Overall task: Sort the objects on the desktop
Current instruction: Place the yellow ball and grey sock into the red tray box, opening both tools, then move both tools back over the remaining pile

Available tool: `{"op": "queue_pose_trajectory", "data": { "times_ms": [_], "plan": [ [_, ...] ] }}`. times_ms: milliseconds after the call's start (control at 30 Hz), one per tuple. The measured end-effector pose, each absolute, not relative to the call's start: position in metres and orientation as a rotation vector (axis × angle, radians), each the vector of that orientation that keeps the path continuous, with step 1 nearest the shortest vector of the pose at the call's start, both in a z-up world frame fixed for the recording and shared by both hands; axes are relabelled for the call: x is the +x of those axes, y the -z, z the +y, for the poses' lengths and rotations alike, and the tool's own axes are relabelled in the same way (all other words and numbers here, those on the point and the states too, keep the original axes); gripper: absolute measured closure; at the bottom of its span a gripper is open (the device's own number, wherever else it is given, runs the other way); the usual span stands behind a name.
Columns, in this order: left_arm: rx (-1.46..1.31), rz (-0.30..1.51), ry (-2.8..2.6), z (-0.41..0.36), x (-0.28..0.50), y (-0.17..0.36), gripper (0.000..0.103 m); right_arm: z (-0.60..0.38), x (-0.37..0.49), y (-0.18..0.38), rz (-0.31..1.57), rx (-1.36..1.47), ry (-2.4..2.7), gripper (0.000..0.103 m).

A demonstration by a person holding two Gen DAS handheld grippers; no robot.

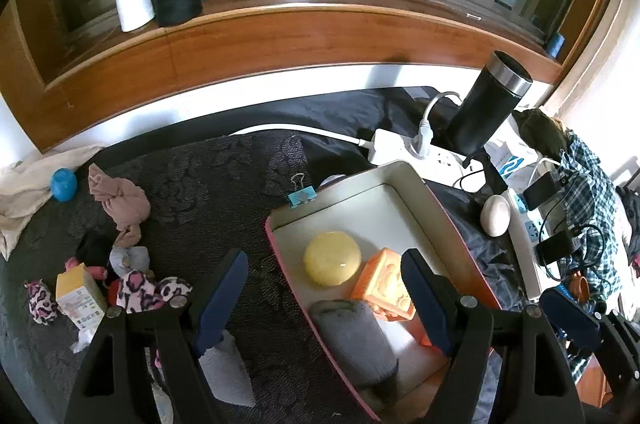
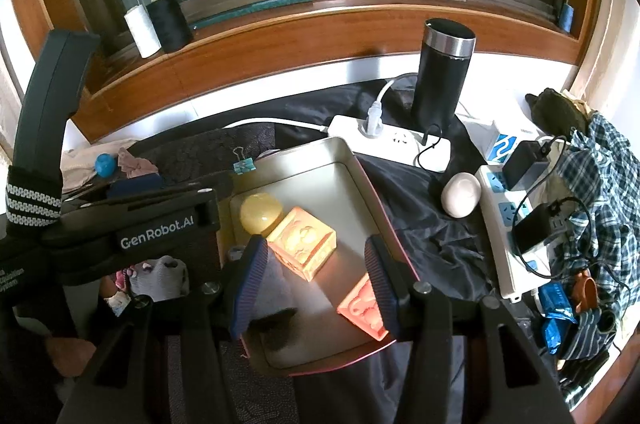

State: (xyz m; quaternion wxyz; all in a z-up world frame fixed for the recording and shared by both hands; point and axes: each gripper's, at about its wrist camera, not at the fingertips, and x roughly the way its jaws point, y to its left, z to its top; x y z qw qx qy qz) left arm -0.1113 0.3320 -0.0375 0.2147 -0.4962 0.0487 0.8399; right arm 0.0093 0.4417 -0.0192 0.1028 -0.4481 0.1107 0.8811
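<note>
The tray (image 1: 400,176), a shallow metal box with a red outer rim, sits on dark patterned cloth (image 1: 224,184) and serves as the landmark; inside it lie 1 yellow ball (image 1: 331,263), 1 orange block (image 1: 386,284) just beside the ball, and 1 grey rolled sock (image 1: 354,336) at the near end; the right wrist view shows a 2nd orange block (image 2: 362,306) against the tray's near right wall; the left gripper (image 1: 326,300) hangs over the tray's near end with its fingers spread wide and grasping nothing; the right gripper (image 2: 318,288) is likewise released above the tray, its right finger close against the 2nd block; a blue binder clip (image 1: 301,195) rests at the tray's far left corner; left of the tray lie a pink cloth (image 1: 120,202), a leopard-print plush (image 1: 146,288) and a small carton (image 1: 78,294); beyond the tray stand a white power strip (image 1: 420,148) and a black flask (image 1: 486,104); a white egg-shaped object (image 1: 495,215) lies to the tray's right.
</note>
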Motion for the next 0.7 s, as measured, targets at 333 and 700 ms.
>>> {"op": "queue_pose_trajectory", "data": {
  "times_ms": [333,700],
  "plan": [
    [-1.372,0.113,-2.353,0.317,-0.102,0.031,0.022,0.431,0.014,0.014,0.321,-1.321,-2.62,0.048],
    [-1.383,0.076,-2.391,0.284,-0.089,0.026,0.022,0.41,0.019,0.012,0.329,-1.344,-2.643,0.048]
  ]
}}
